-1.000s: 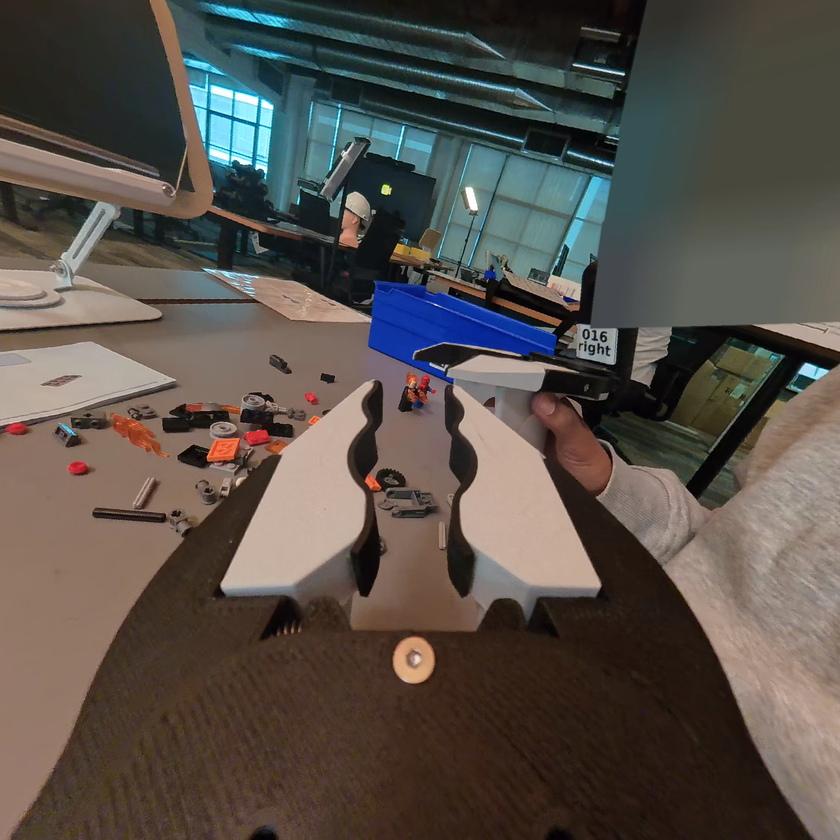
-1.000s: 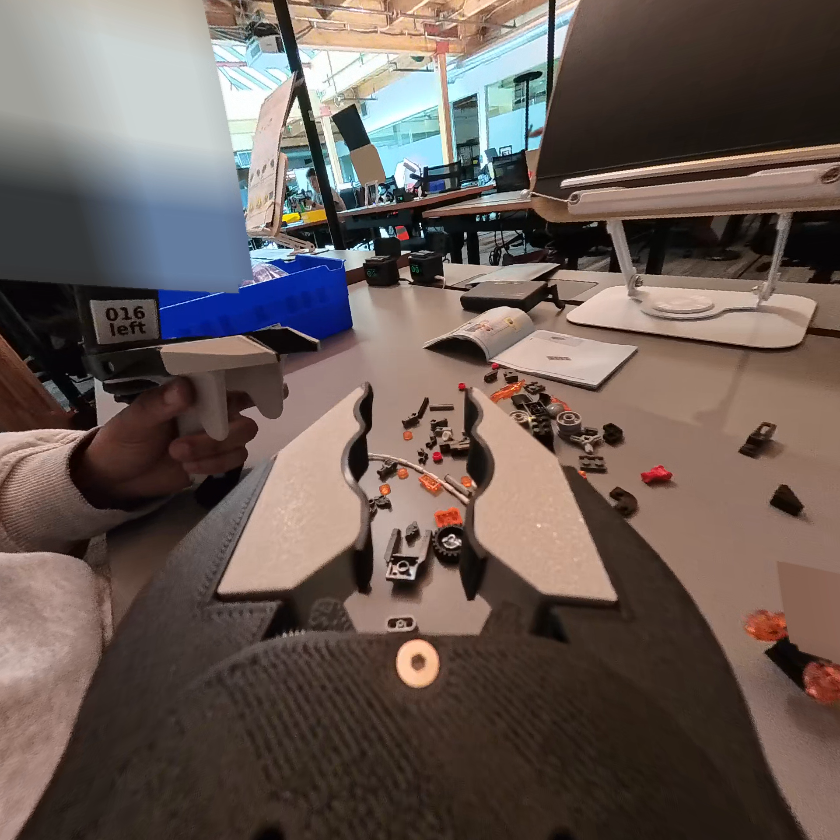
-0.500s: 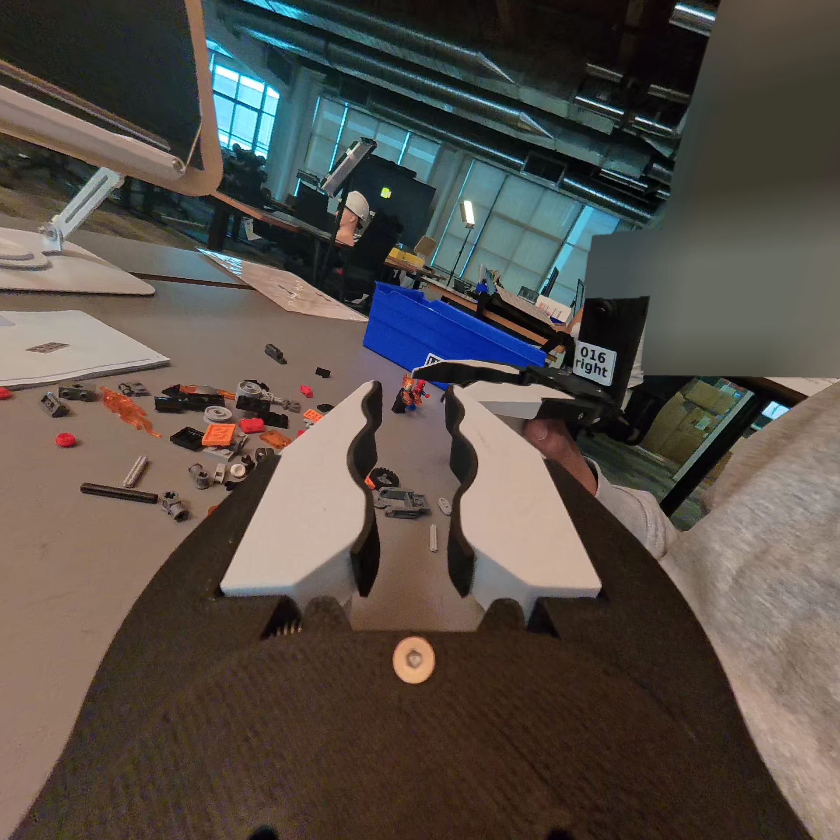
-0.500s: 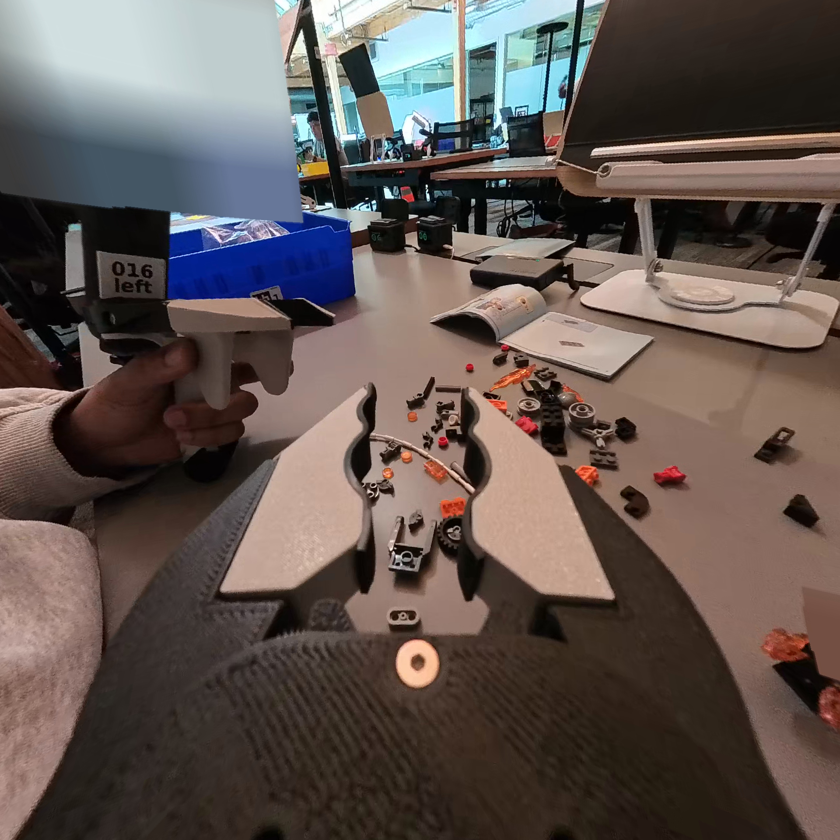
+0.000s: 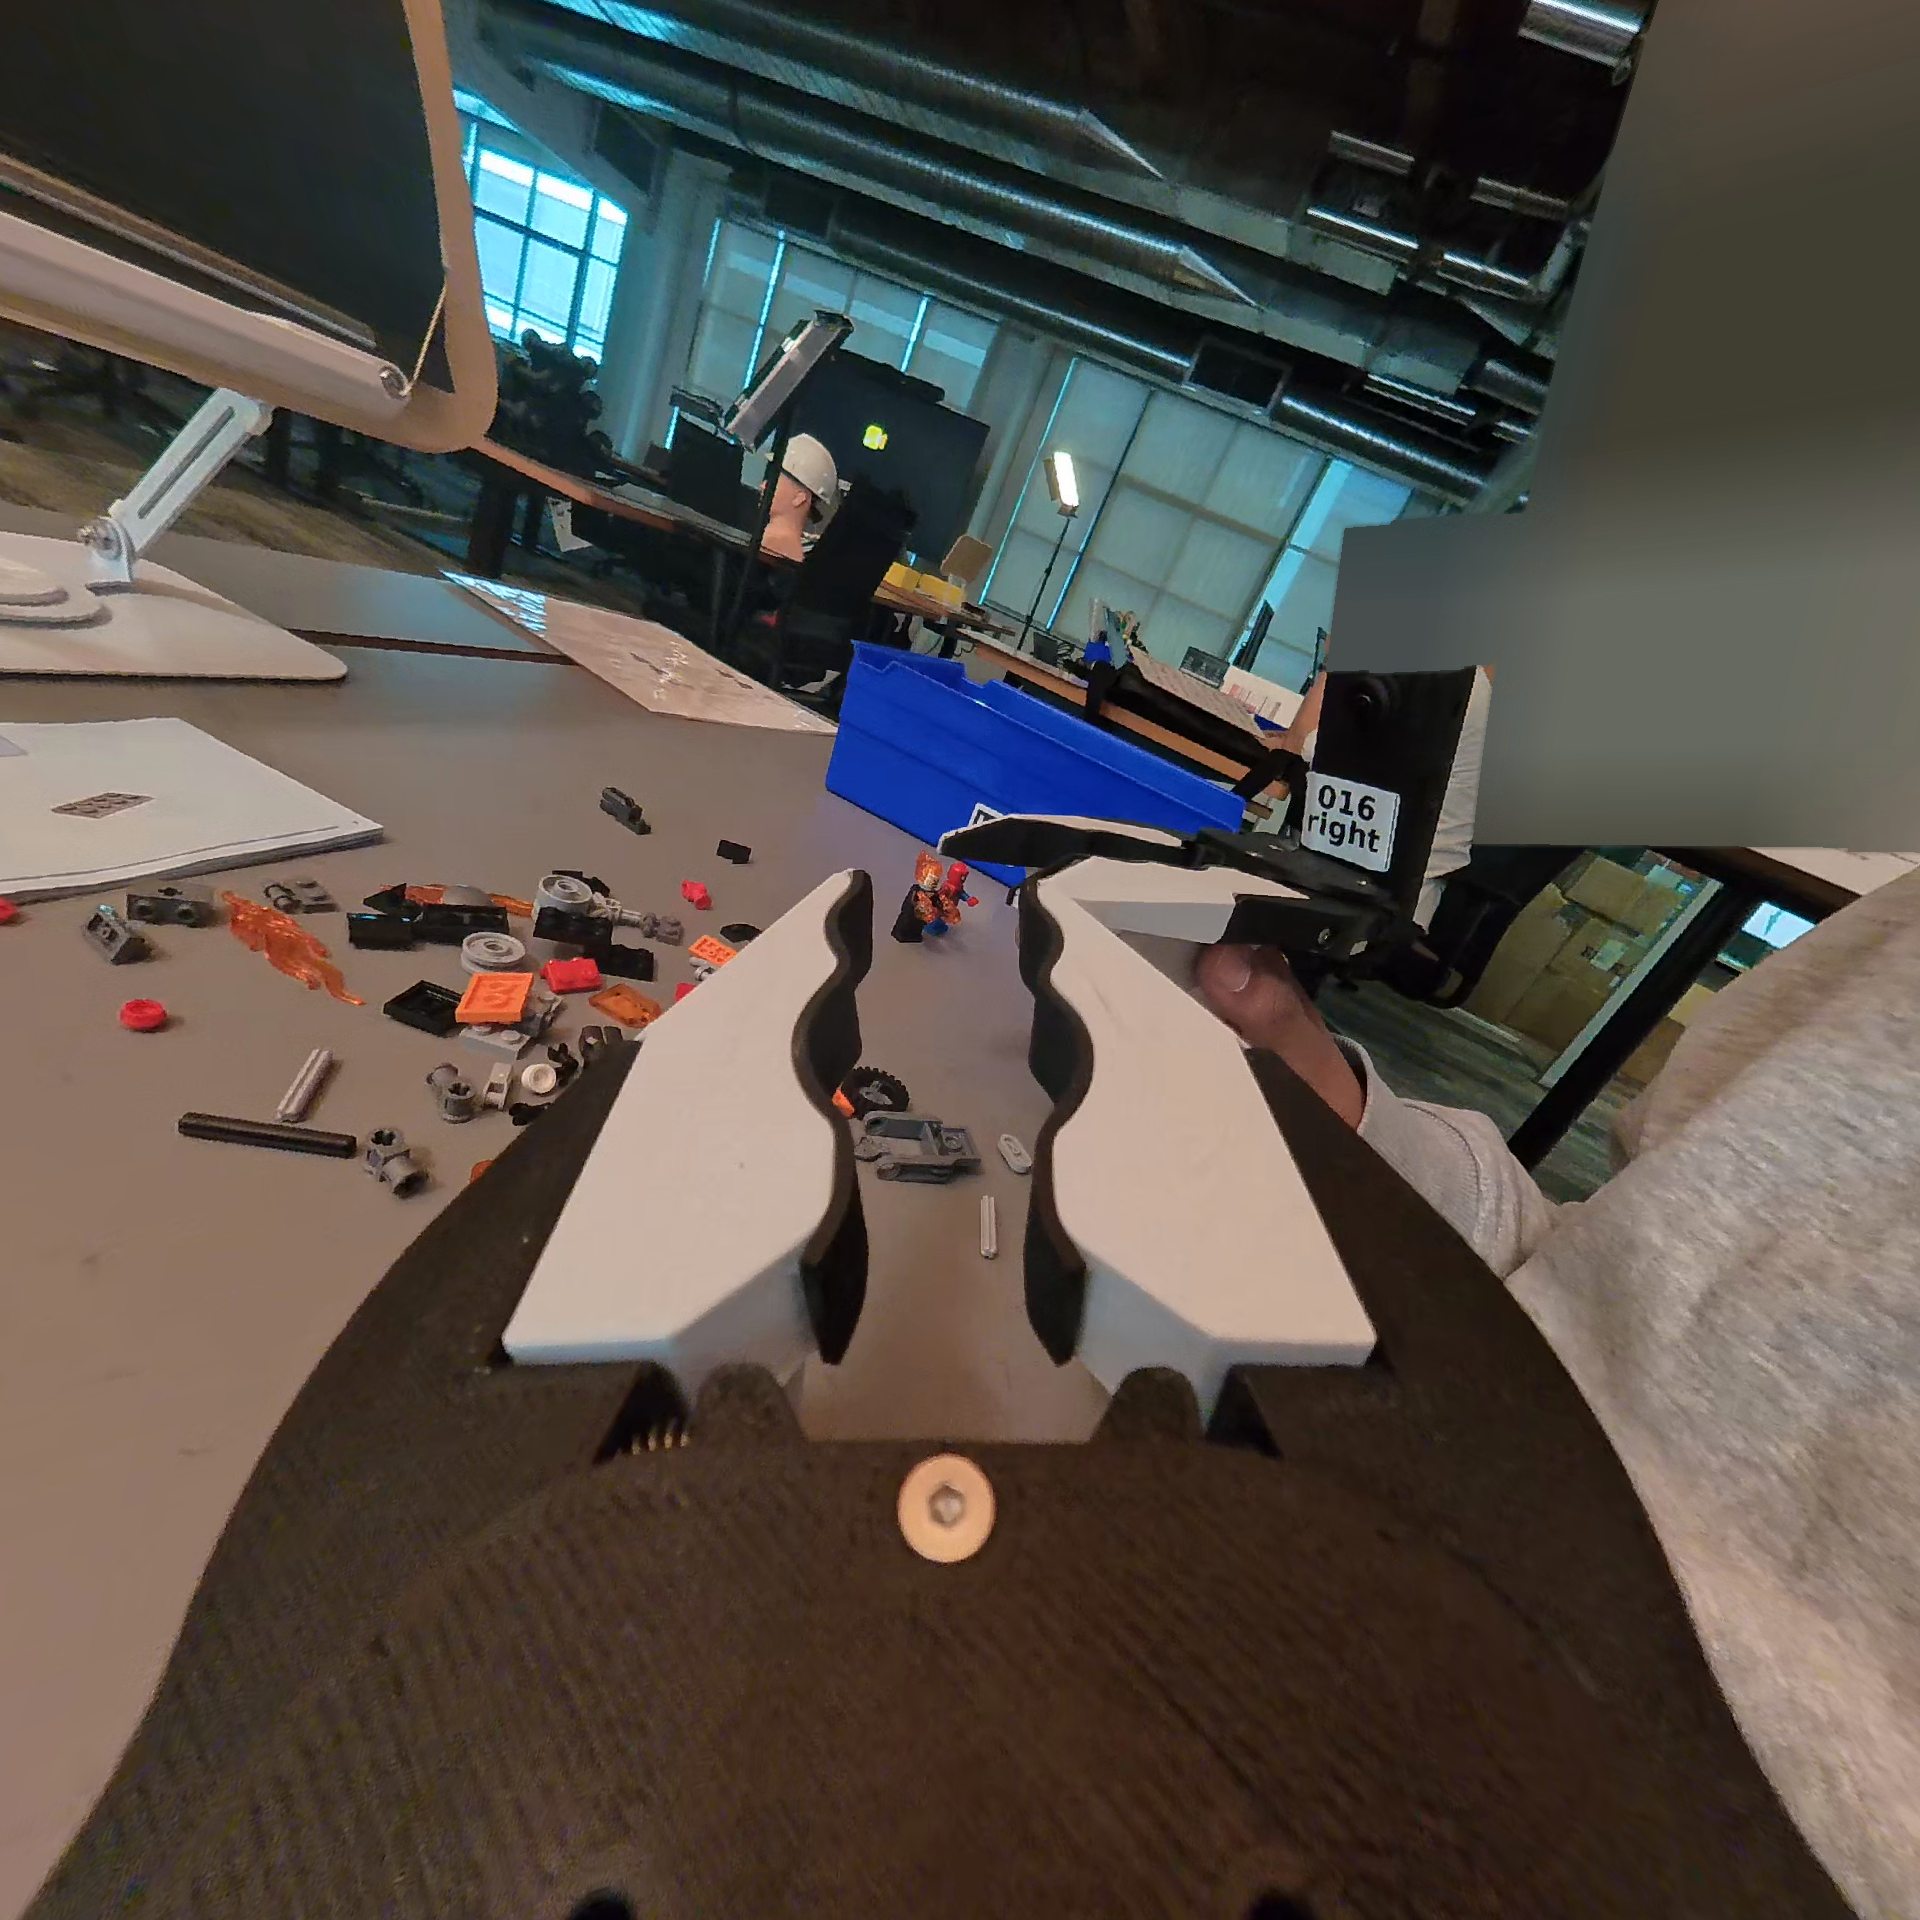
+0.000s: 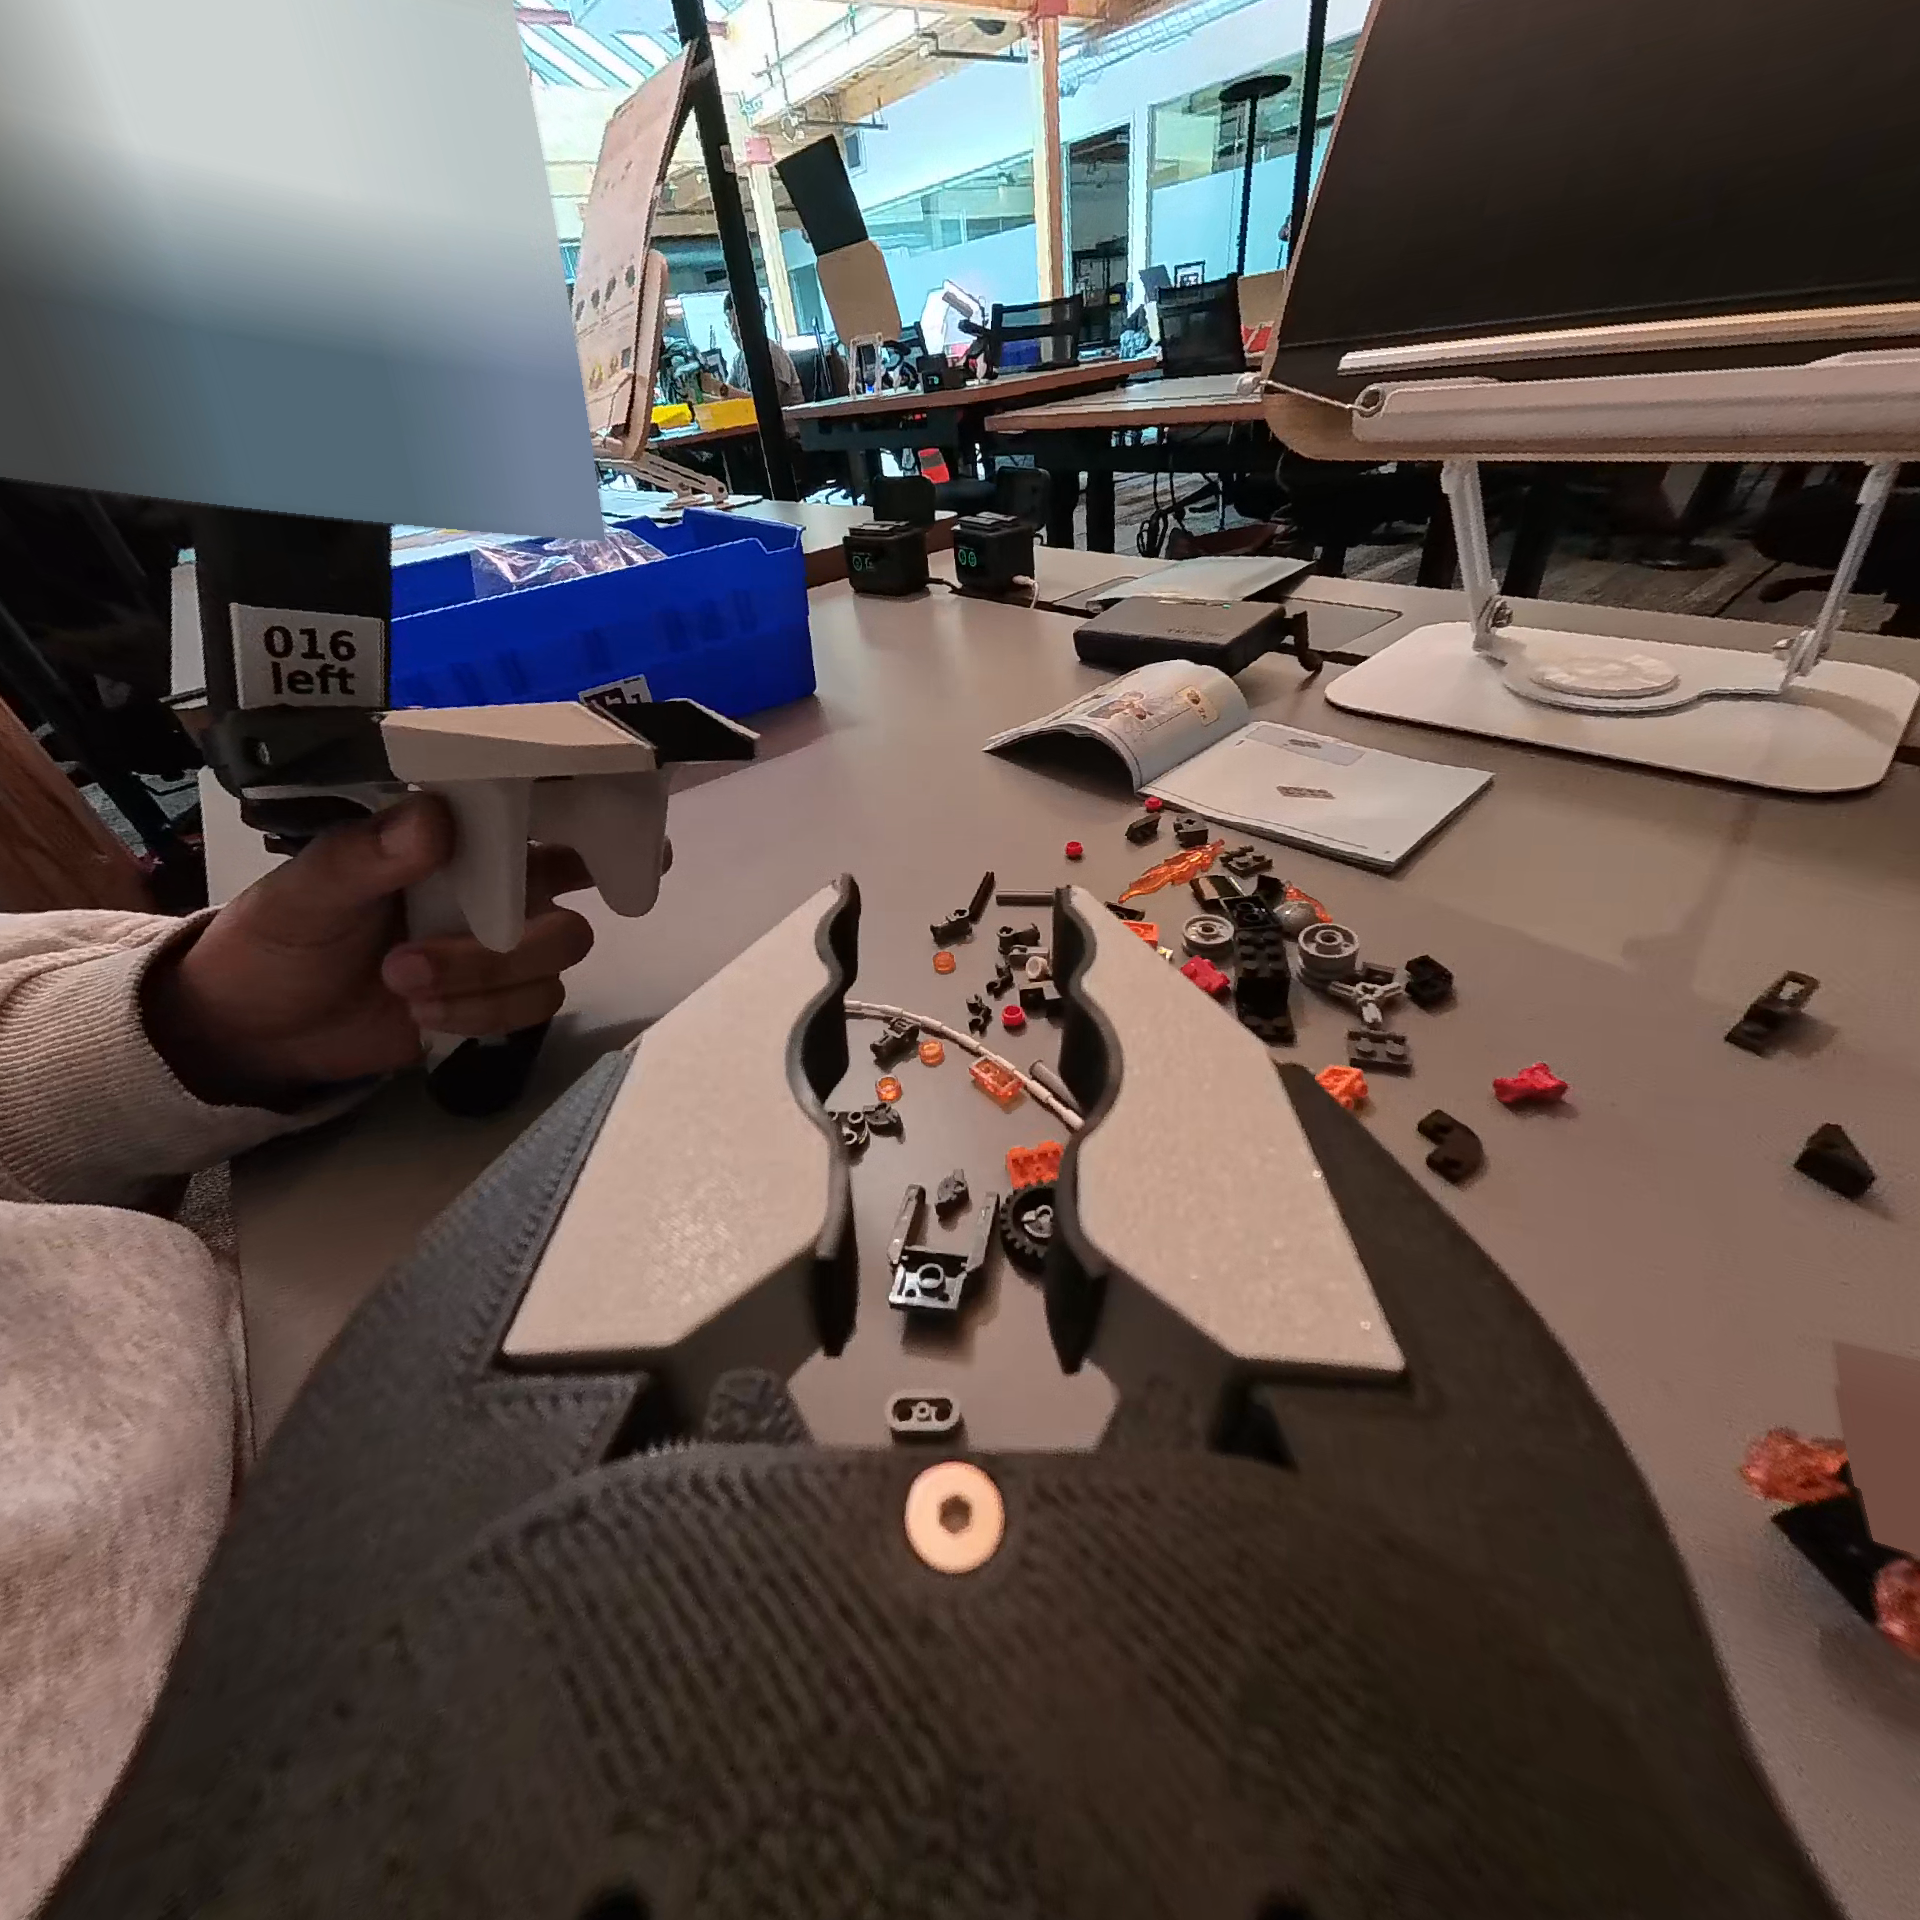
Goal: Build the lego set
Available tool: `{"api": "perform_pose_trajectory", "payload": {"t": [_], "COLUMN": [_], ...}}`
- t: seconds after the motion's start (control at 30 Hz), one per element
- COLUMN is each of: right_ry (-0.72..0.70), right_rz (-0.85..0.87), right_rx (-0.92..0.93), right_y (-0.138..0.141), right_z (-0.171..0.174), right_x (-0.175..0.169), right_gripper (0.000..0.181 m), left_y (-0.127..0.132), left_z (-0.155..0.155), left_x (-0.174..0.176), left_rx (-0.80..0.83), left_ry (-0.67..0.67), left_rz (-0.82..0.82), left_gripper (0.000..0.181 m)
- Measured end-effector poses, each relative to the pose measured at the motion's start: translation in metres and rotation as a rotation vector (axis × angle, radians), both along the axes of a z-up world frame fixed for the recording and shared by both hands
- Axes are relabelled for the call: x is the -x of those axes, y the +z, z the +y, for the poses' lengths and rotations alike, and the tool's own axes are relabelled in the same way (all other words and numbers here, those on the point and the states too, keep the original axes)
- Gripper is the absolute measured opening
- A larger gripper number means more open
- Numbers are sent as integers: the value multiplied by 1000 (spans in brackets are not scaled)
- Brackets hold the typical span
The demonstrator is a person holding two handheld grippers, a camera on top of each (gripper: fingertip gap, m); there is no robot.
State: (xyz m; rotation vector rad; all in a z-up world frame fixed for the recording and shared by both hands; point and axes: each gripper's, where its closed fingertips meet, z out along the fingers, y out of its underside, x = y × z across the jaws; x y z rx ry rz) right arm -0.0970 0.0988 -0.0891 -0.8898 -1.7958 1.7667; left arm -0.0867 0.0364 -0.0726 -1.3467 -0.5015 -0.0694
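While both tools have drawn back and risen a little over the last second, nothing has been picked up: the left gripper (image 5: 940, 914) hangs with its jaws parted and empty above the table (image 5: 156, 1351), and the right gripper (image 6: 951, 914) is likewise spread and holds nothing. In the left wrist view the loose parts now sit lower between the fingers, and the right tool rides higher at the table's near edge. This reads as a pause for choosing, with the build hardly begun.

The lego pieces (image 6: 1262, 966) lie scattered across the middle of the table, unjoined. A dark grey frame piece (image 6: 930, 1252) and a small black wheel (image 6: 1031, 1226) lie together directly under the right gripper, nearest to a grasp. Two minifigures (image 5: 938, 896) stand apart from the scatter, toward the blue bin (image 5: 997, 764) at the far side. The instruction booklet (image 6: 1247, 764) lies open beyond the pieces, near a white monitor stand (image 6: 1621, 707).

The table top is smooth, matt grey-brown, so small parts should slide if nudged. Around it is an open workshop office with further desks, large windows and exposed ceiling ducts.
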Motion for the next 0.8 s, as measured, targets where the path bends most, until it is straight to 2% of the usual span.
{"api": "perform_pose_trajectory", "payload": {"t": [0.2, 0.33, 0.47, 0.63, 0.73, 0.8], "right_ry": [-7, -16, 6, 6, -17, -7], "right_rz": [4, 12, -26, -12, -15, -3], "right_rx": [21, 156, 263, 217, 133, 106], "right_y": [2, 14, 18, 17, 10, 9], "right_z": [3, 15, 23, 18, 16, 12], "right_x": [0, 1, 2, 2, 7, 5], "right_gripper": [35, 33, 39, 37, 36, 33], "left_y": [2, 5, 4, 3, -6, -23], "left_z": [-2, -5, -4, -4, -5, -3], "left_x": [1, 2, 2, 4, 20, 35], "left_rx": [-2, -17, -11, -2, 79, 231], "left_ry": [16, 33, 26, 37, 126, 170], "left_rz": [18, 27, 21, 29, 4, -37], "left_gripper": [25, 23, 23, 23, 20, 21]}}
